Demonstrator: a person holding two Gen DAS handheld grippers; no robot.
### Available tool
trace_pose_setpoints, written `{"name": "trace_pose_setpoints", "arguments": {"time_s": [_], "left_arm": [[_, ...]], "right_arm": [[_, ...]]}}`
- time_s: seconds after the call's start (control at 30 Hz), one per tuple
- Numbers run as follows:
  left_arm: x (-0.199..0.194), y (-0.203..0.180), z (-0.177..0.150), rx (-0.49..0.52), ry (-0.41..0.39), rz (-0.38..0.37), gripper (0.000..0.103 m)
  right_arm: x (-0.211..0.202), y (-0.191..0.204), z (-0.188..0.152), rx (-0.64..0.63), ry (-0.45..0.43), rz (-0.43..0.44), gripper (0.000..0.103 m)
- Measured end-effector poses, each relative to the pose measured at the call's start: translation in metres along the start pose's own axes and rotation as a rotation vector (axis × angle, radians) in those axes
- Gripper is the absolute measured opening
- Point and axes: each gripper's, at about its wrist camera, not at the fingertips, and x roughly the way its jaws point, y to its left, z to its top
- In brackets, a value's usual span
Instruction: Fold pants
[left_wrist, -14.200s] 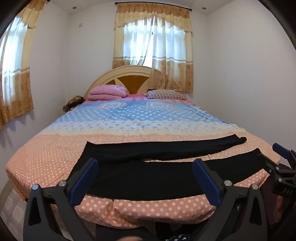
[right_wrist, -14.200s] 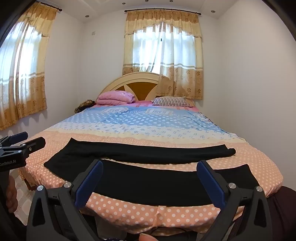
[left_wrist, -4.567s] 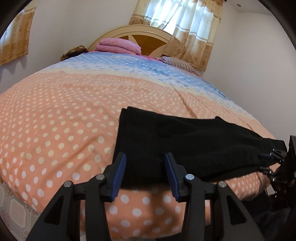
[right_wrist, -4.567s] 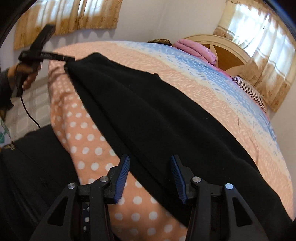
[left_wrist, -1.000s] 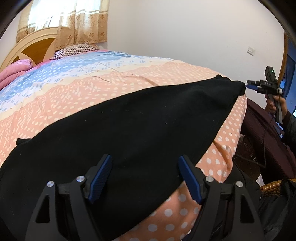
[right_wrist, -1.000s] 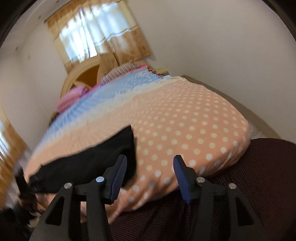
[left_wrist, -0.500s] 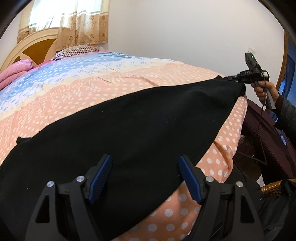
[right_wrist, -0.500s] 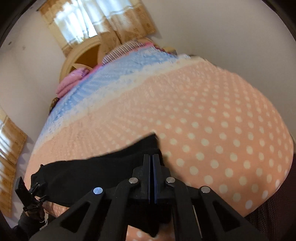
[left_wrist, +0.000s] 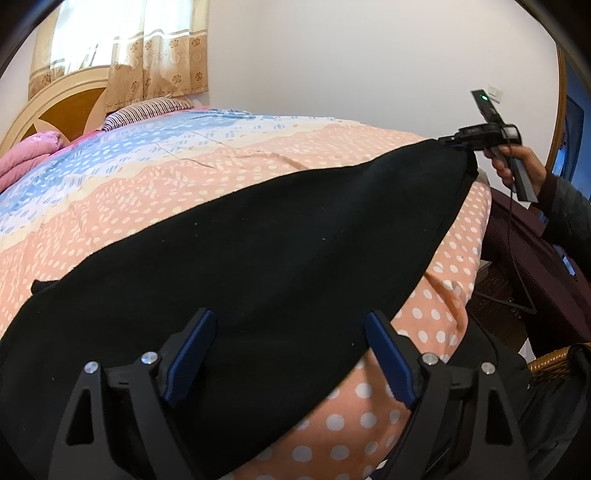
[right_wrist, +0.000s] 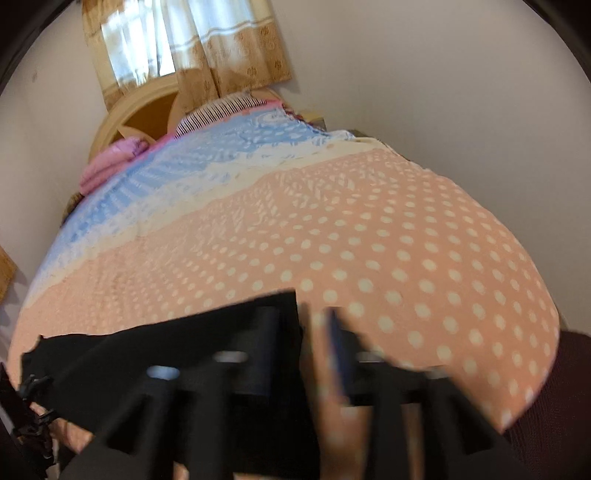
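Black pants (left_wrist: 258, 240) lie folded lengthwise across the near edge of the bed (left_wrist: 184, 166). My left gripper (left_wrist: 290, 354) hovers over their near end, its jaws opening wide; cloth lies under them and the blue pads (left_wrist: 192, 350) do not press on it. In the same view a hand holds my right gripper (left_wrist: 476, 138) at the pants' far corner. The right wrist view is blurred: my right gripper (right_wrist: 303, 347) has its jaws opening, and the pants' corner (right_wrist: 273, 310) lies by the left finger with spotted sheet showing in the gap.
The orange spotted sheet (right_wrist: 406, 258) falls away at the bed's foot. A dark maroon seat (left_wrist: 524, 243) and a wicker piece (left_wrist: 546, 362) stand to the right. Pillows (left_wrist: 147, 110) and a pink blanket (left_wrist: 22, 158) lie by the headboard. The left gripper (right_wrist: 29, 406) shows at the pants' other end.
The right gripper reached the pants' far corner, stood shut there half a second ago, and now has its jaws apart. The left jaws have spread a little wider; that hand has not moved.
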Motion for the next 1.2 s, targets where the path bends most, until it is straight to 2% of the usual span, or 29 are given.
{"name": "trace_pose_setpoints", "arguments": {"time_s": [0.1, 0.23, 0.3, 0.4, 0.47, 0.5, 0.53, 0.6, 0.73, 0.87, 0.97, 1.0, 1.07, 1.13, 1.2], "left_arm": [[0.0, 0.001, -0.001, -0.009, -0.01, -0.007, 0.087], [0.002, -0.002, 0.0, 0.001, -0.01, 0.0, 0.09], [0.002, -0.003, 0.0, 0.004, -0.007, 0.003, 0.09], [0.002, -0.002, 0.0, -0.001, -0.007, -0.005, 0.09], [0.001, -0.001, 0.0, -0.003, -0.008, -0.011, 0.09], [0.001, 0.0, 0.0, -0.005, -0.009, -0.014, 0.09], [0.001, 0.0, -0.001, -0.005, -0.01, -0.015, 0.09], [0.001, 0.0, -0.001, -0.001, -0.011, -0.014, 0.091], [0.002, -0.001, -0.002, 0.007, -0.017, -0.017, 0.092], [0.003, -0.002, -0.002, 0.017, -0.012, -0.019, 0.093], [0.004, -0.004, -0.001, 0.02, -0.008, -0.009, 0.094], [0.004, -0.004, -0.001, 0.02, -0.007, -0.012, 0.094], [0.003, -0.003, -0.001, 0.016, -0.009, -0.016, 0.094], [0.003, -0.002, -0.001, 0.011, -0.012, -0.019, 0.094], [0.002, -0.002, -0.002, 0.006, -0.02, -0.021, 0.094]], "right_arm": [[-0.034, -0.005, -0.019, 0.052, -0.035, 0.052, 0.049], [-0.059, -0.002, -0.042, 0.054, -0.046, 0.129, 0.049], [-0.061, 0.005, -0.053, -0.007, -0.038, 0.118, 0.049], [-0.051, 0.02, -0.062, -0.139, -0.033, 0.033, 0.048], [-0.044, 0.03, -0.066, -0.215, -0.026, 0.008, 0.031], [-0.043, 0.037, -0.069, -0.27, -0.034, -0.028, 0.009], [-0.043, 0.043, -0.071, -0.322, -0.038, -0.062, 0.002], [-0.047, 0.05, -0.076, -0.419, -0.052, -0.103, 0.002], [-0.053, 0.046, -0.081, -0.513, -0.086, -0.215, 0.002], [-0.034, 0.04, -0.092, -0.604, -0.036, -0.313, 0.002], [-0.027, 0.034, -0.092, -0.604, -0.006, -0.367, 0.003], [-0.03, 0.028, -0.089, -0.578, -0.008, -0.361, 0.004], [-0.036, 0.018, -0.082, -0.521, 0.0, -0.348, 0.01], [-0.046, 0.007, -0.074, -0.453, -0.016, -0.331, 0.041], [-0.057, -0.003, -0.06, -0.341, -0.04, -0.228, 0.048]]}}
